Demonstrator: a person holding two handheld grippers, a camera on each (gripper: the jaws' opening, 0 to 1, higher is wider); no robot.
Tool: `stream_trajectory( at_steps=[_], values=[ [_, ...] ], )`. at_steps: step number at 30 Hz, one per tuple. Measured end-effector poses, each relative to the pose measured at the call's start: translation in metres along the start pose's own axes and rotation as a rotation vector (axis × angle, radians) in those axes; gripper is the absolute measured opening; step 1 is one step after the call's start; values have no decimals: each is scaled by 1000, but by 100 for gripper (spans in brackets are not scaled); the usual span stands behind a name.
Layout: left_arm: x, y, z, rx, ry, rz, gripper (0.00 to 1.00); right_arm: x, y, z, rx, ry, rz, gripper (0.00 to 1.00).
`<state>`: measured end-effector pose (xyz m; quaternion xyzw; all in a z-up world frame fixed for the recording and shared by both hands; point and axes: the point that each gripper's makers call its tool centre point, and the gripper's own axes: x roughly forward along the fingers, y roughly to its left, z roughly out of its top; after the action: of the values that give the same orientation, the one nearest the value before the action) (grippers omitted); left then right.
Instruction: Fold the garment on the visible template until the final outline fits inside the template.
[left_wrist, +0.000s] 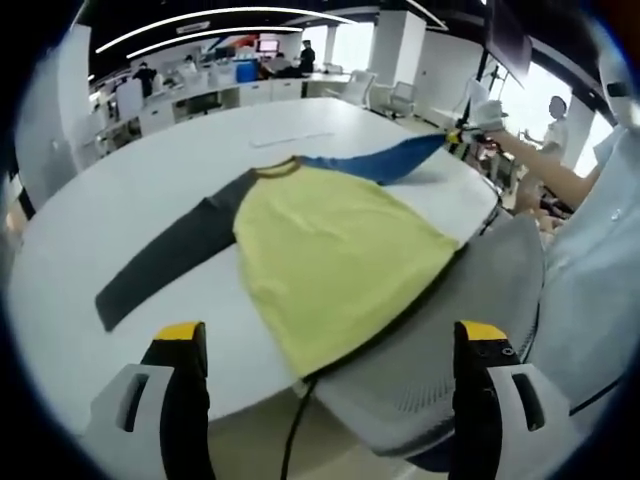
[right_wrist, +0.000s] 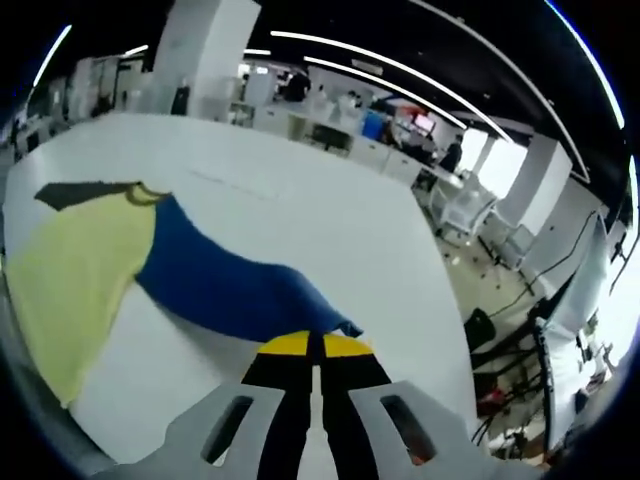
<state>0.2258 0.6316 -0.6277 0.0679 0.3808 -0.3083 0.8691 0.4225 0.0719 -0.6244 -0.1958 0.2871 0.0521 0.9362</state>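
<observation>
In the left gripper view, the shirt (left_wrist: 330, 250) lay flat on the white counter (left_wrist: 130, 200). Its body was yellow, its collar trimmed in yellow, one sleeve dark grey and stretched out flat away from the body, the other sleeve blue (left_wrist: 385, 160). The hem reached the counter's near edge, beside a grey mesh chair (left_wrist: 450, 330) pushed up against that edge. The blue sleeve rose off the counter toward the right tool (left_wrist: 462, 132), which pinched its cuff at the far side of the shirt, held by a person's arm. The left tool (left_wrist: 320, 350) hung short of the hem, its two yellow-tipped jaws spread wide and grasping nothing.

In the right gripper view, the right tool (right_wrist: 313, 345) had its jaws pressed together on the cuff of the blue sleeve (right_wrist: 230, 285), which ran from the tool back to the yellow body (right_wrist: 70, 270). A strip of the grey sleeve showed past the collar. The counter (right_wrist: 300, 200) stretched white beyond the shirt.
</observation>
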Motion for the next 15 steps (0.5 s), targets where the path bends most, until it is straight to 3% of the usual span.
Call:
stream_trajectory(
  at_steps=[15],
  values=[
    [-3,4,-2,-5,-21,6,100,-14,29,65,-108,-119,29,2]
  ],
)
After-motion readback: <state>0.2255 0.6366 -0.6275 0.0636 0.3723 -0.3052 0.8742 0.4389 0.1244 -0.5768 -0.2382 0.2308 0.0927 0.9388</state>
